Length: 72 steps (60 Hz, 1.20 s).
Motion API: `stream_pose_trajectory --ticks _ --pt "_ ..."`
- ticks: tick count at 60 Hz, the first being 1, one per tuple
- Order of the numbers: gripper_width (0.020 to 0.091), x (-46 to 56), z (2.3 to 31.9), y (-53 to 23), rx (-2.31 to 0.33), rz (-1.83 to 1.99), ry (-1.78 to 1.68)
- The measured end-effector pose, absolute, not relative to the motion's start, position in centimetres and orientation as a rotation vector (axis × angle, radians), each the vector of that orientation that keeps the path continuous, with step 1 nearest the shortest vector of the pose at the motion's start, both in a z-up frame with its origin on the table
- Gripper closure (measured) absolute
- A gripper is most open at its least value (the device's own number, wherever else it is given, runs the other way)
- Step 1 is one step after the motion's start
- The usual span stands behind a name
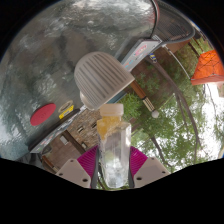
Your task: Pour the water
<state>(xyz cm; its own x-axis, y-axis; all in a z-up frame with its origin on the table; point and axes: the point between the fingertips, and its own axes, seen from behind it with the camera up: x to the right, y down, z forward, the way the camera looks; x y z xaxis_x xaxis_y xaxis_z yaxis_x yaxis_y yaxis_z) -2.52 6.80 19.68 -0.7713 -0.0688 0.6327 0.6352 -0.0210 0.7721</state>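
My gripper (112, 168) is shut on a clear plastic water bottle (113, 150), with both magenta pads (86, 160) pressing on its sides. The bottle reaches forward from the fingers, and its yellowish neck end (109, 124) lies just under a white ribbed cup (100, 78). The cup sits right beyond the bottle's end on a grey tabletop (60, 60). The whole scene appears strongly tilted. I cannot see any water stream or the inside of the cup.
A red round object (42, 114) lies on the grey surface to the left of the bottle. An orange-red object (208, 68) is at the far right. Green foliage (170, 125) fills the space right of the fingers. A flat tray-like edge (140, 52) lies beyond the cup.
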Motion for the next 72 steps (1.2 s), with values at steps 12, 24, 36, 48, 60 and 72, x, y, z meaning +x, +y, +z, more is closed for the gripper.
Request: stream_pose_trajectory --ticks 12,24,36,48,60,72 --pt "0.0673 -2.8 19.4 6.5 -0.569 -1.813 -1.764" --pt "0.0673 -2.8 24.7 5.9 -0.946 -1.431 -1.228" --pt "0.0673 1.1 25.5 4.7 -1.359 -0.66 -0.493" --pt "0.0673 2.8 15.6 7.4 -1.631 0.003 -0.076" --pt "0.0673 3.8 9.3 10.2 -1.719 0.143 0.022" --pt "0.0673 5.6 8.0 9.9 -1.739 0.093 -0.028"
